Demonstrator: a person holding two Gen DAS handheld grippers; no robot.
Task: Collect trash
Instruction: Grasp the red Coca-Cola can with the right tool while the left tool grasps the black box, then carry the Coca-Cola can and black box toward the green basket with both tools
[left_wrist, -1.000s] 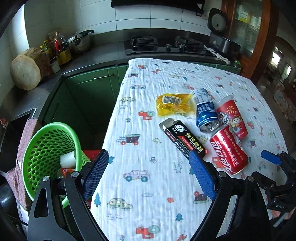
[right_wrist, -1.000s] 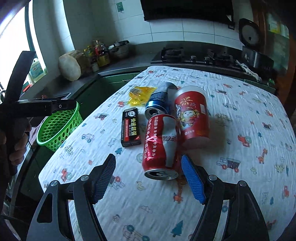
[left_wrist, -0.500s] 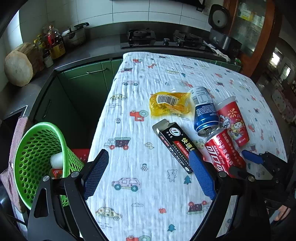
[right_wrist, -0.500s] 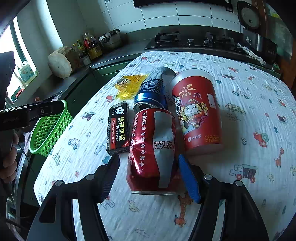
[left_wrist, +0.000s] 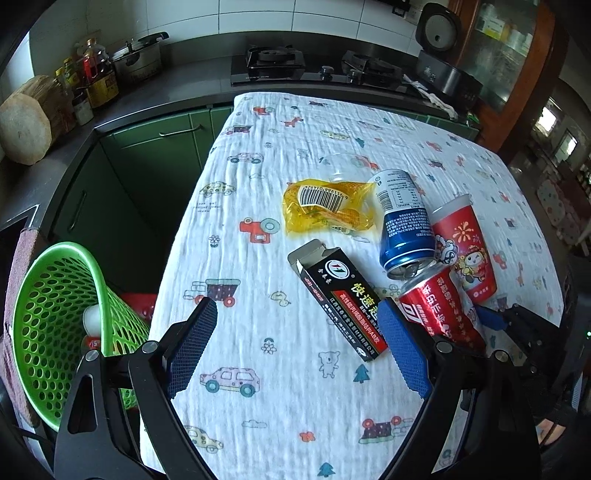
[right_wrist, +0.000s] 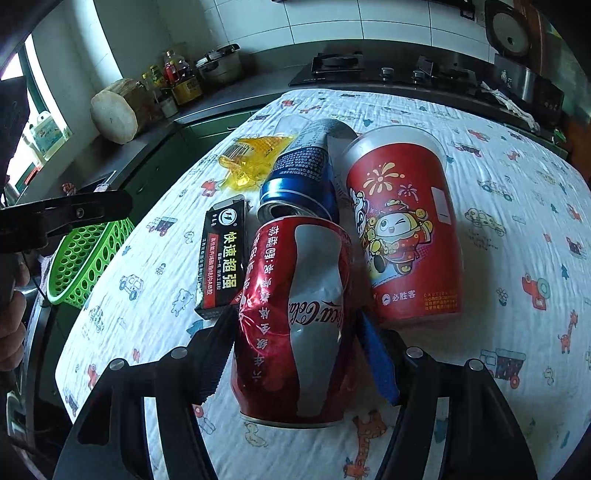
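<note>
On a cloth-covered surface (left_wrist: 236, 192), the right gripper (right_wrist: 295, 347) straddles a dented red can (right_wrist: 295, 314) lying on its side, its long axis running along the fingers; the pads press both flanks, so the can looks gripped. The left gripper (left_wrist: 295, 350) hangs wide open and empty just left of a black box (left_wrist: 340, 299), farther from the can. The left view shows the green basket (left_wrist: 55, 325) below the surface's edge, already holding litter; the right view alone shows the contact with the can, beside a blue can (right_wrist: 303, 177) and a red cup (right_wrist: 402, 229).
</note>
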